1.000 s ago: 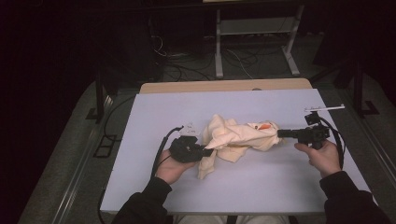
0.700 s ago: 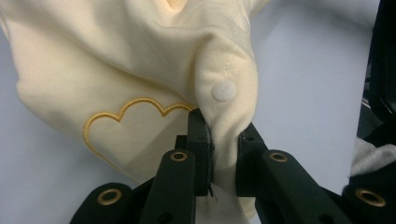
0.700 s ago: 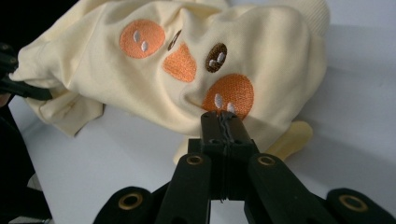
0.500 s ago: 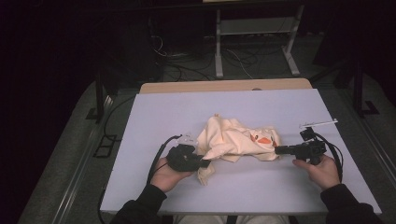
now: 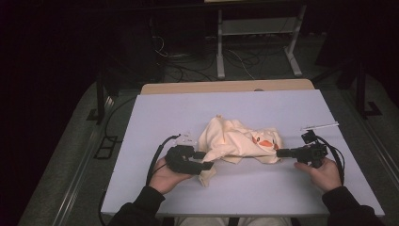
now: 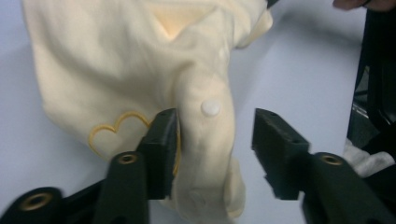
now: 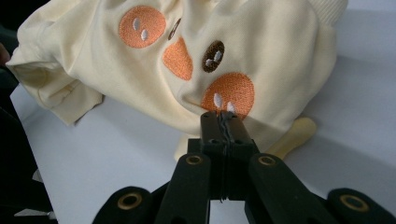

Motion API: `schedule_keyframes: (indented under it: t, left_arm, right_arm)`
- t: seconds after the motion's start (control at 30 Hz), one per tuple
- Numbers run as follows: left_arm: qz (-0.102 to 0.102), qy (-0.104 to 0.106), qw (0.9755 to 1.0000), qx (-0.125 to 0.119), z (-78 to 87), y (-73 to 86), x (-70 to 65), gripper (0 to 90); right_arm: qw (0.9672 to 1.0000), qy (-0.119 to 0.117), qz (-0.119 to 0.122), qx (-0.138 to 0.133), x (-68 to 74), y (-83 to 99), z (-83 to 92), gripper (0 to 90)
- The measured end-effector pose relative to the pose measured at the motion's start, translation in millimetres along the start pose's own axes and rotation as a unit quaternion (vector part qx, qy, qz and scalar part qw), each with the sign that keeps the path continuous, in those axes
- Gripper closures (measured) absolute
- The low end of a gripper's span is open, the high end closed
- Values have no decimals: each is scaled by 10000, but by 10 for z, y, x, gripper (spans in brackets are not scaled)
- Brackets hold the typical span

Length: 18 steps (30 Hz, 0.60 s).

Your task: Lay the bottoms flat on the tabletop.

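A cream baby garment [image 5: 235, 141] lies crumpled in the middle of the pale table [image 5: 263, 197]. Its embroidered face with orange cheeks [image 7: 187, 51] turns toward my right gripper [image 7: 223, 116], which is shut, its tips pinching the fabric's lower edge below one cheek. In the high view that gripper [image 5: 278, 153] meets the garment's right end. My left gripper [image 6: 212, 121] stands open around a fabric strip bearing a white snap button [image 6: 210, 108], with a yellow heart outline [image 6: 109, 130] beside the left jaw. Seen from above, it [image 5: 207, 161] sits at the garment's lower left.
A thin white stick [image 5: 320, 125] lies on the table beyond my right hand. Small white bits [image 5: 187, 137] sit near the left gripper's cable. A wooden strip [image 5: 226, 87] borders the far edge; a metal stand [image 5: 256, 33] and floor cables lie behind.
Both hands drew back toward the table's front edge, and the garment came down with them onto the table. The left hand moved less in the last half second.
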<state>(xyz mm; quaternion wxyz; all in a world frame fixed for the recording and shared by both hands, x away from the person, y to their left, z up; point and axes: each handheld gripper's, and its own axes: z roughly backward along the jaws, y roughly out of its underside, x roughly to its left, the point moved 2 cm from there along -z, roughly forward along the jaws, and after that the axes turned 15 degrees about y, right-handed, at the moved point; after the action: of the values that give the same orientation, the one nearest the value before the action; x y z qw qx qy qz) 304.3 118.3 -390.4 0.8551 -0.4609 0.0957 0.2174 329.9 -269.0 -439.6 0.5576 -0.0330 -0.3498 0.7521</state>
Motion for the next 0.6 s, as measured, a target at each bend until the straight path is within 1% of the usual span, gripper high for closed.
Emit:
schedule_keyframes:
  t: [0.07, 0.1, 0.13, 0.2, 0.23, 0.37, 0.4, 0.47, 0.53, 0.6]
  left_arm:
    - [-32, 49, 9999, -90, 58, -66, -2, 362]
    - [-42, 65, 9999, -154, 81, -101, -5, 287]
    - [-92, 40, 9998, -195, 106, -137, -1, 287]
    - [-139, -3, 9994, -311, 145, -213, 12, 225]
    - [-133, -6, 9993, -338, 158, -252, 26, 180]
    - [-184, -150, 9988, -437, 147, -403, 128, 144]
    - [-163, -179, 9986, -466, 130, -441, 160, 145]
    - [-109, -236, 9985, -489, 76, -523, 236, 145]
    - [-68, -288, 9986, -432, 6, -603, 319, 147]
    - [-38, -356, 9990, -284, -80, -680, 408, 152]
  right_arm:
    - [10000, -15, 31, 31, 9, 7, -7, 876]
    - [10000, -22, 33, 46, 18, 13, -12, 876]
    - [10000, -38, 47, 63, 27, 19, -16, 876]
    - [9999, -61, 79, 97, 50, 32, -22, 876]
    - [9998, -85, 118, 120, 75, 41, -32, 876]
    - [9996, -117, 193, 179, 119, 54, -55, 876]
    - [9994, -136, 251, 209, 152, 62, -72, 876]
    - [9992, -134, 294, 241, 170, 66, -78, 876]
    - [9988, -142, 359, 286, 201, 73, -90, 876]
    - [9986, -143, 431, 285, 223, 82, -101, 876]
